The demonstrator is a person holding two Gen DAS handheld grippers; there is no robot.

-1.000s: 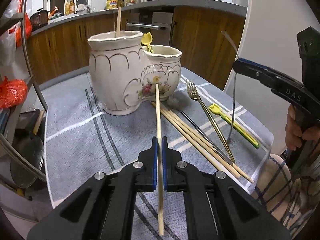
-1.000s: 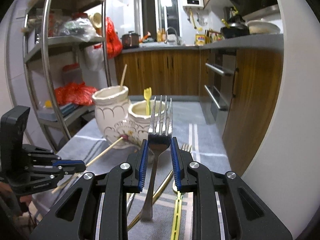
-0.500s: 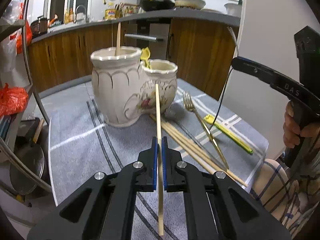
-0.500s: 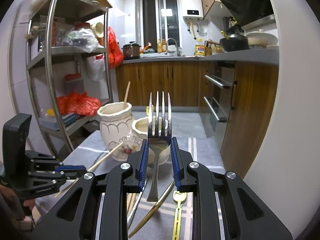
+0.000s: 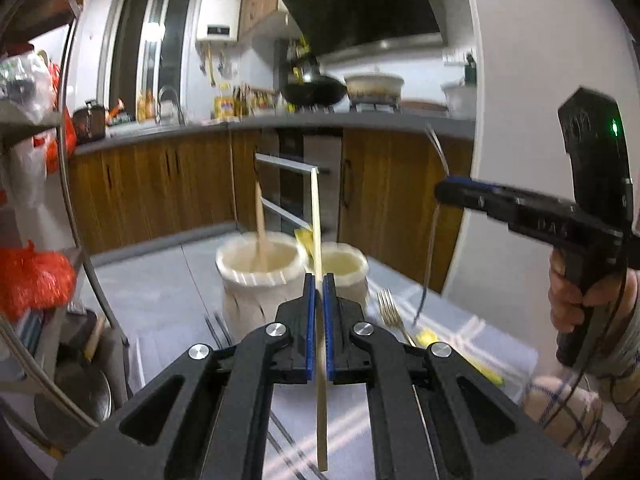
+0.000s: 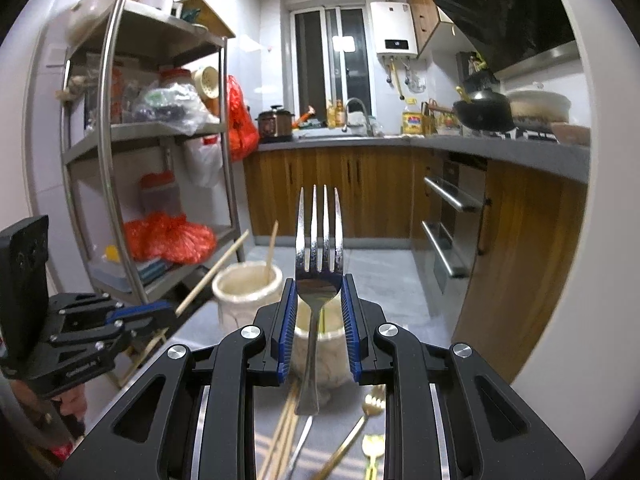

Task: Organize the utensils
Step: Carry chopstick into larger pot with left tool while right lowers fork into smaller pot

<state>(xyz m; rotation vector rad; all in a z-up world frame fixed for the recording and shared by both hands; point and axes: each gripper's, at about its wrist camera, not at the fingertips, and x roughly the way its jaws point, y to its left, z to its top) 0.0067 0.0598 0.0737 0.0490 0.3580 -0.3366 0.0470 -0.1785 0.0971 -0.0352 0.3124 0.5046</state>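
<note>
My left gripper (image 5: 318,280) is shut on a pale wooden chopstick (image 5: 316,220) that stands up between the blue pads, in the air above the table. Below and beyond it is the white ceramic two-cup holder (image 5: 256,280). Its taller cup holds one wooden stick (image 5: 260,232); a yellow utensil (image 5: 304,240) pokes from the lower cup. My right gripper (image 6: 319,284) is shut on a silver fork (image 6: 319,240), tines up, above the holder (image 6: 244,292). The left gripper (image 6: 168,312) shows at the left of the right wrist view.
Several chopsticks (image 6: 284,432), a gold fork (image 6: 352,436) and a yellow-green utensil (image 6: 372,448) lie on the grey striped cloth (image 5: 160,300). A metal shelf rack (image 6: 108,160) stands at the left. Wooden cabinets and a white wall bound the right. A hand (image 5: 564,296) grips the right tool.
Both grippers have risen off the table, one with the chopstick and one with the fork. The holder now sits lower in both views, and the left view has tilted upward.
</note>
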